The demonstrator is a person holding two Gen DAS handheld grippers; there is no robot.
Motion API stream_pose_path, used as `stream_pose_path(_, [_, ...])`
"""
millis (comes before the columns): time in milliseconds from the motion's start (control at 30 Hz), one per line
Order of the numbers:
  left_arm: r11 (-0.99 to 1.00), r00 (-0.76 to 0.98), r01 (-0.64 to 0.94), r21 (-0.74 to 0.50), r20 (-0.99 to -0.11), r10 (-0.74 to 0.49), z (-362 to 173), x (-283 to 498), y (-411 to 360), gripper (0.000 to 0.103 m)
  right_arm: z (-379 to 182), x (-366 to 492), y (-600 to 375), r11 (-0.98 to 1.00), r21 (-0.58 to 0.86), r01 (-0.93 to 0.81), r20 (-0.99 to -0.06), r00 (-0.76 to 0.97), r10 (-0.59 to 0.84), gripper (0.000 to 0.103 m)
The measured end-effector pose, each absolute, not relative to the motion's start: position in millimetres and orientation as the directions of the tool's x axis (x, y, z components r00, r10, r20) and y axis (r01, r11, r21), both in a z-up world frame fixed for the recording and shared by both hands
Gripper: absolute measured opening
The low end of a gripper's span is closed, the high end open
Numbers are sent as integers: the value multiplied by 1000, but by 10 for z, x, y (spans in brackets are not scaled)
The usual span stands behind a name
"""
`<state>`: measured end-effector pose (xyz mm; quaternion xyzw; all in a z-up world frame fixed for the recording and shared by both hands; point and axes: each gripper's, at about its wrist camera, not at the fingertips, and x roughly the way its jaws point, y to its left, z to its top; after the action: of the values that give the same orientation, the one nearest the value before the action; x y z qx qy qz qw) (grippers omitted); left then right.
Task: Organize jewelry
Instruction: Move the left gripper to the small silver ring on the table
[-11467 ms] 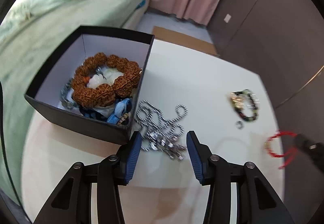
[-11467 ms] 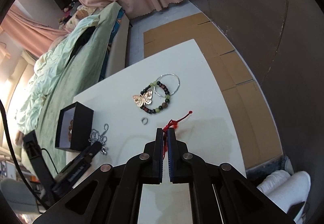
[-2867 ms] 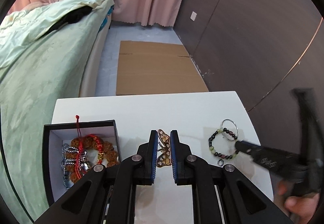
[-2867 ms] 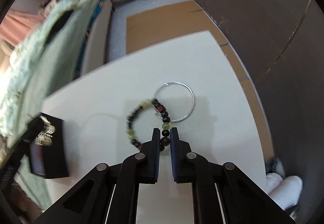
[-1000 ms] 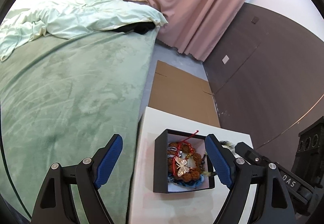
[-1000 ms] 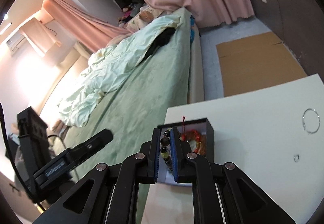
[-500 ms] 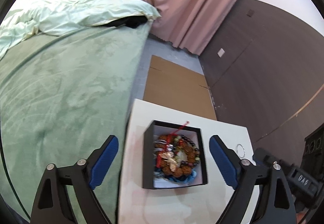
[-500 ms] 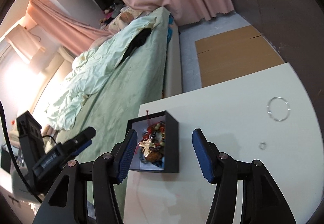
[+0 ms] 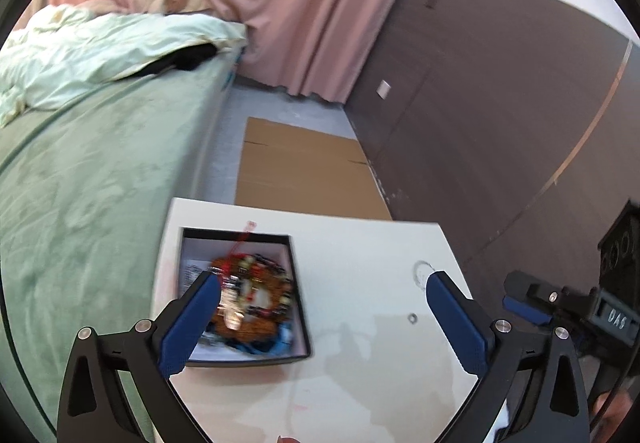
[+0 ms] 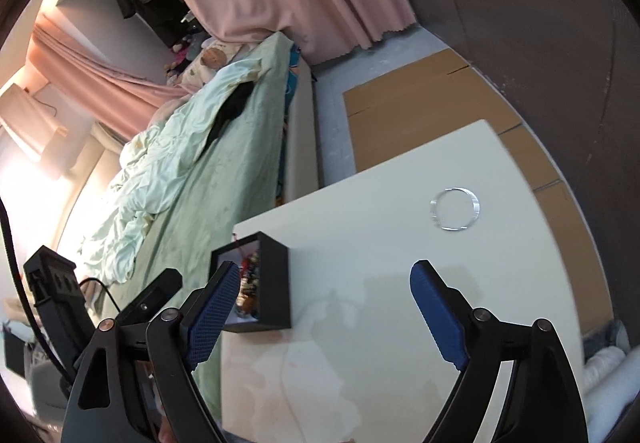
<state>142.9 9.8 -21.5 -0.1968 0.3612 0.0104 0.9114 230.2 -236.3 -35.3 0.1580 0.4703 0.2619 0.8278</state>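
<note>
— What has changed since a second ago?
— The right gripper [image 10: 324, 307] then pinched the bead bracelet; its jaws have just been opening and stand wide, empty. The bracelet now lies in the black box [image 9: 298, 283] with the other jewelry [image 9: 256, 299]. The left gripper [image 9: 320, 317] gapes wide, empty.
— What's left out?
— A silver hoop [image 10: 455, 209] and a small ring [image 9: 412, 318] on the white table [image 9: 360, 375], beyond the right gripper's fingers
</note>
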Motion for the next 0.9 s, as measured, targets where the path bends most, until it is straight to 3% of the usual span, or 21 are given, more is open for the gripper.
stream_pose_path(567, [971,656,-36,-236,-739,-156,-507,1683,-811,102,-288,2475,-3177,863,479,-162,-710,506,489,93])
stream_pose_path(833, [971,586,-3,-240,-787,-193,-744,1865,-979,78,-391,2583,-3261,876,463,-133,-739,487,465,93])
stream_pose_path(900, [972,569,8,-235,-798,-198,-831,1944,-1058,65,-405,2616,-3271,883,452,-122,-746,490,450,91])
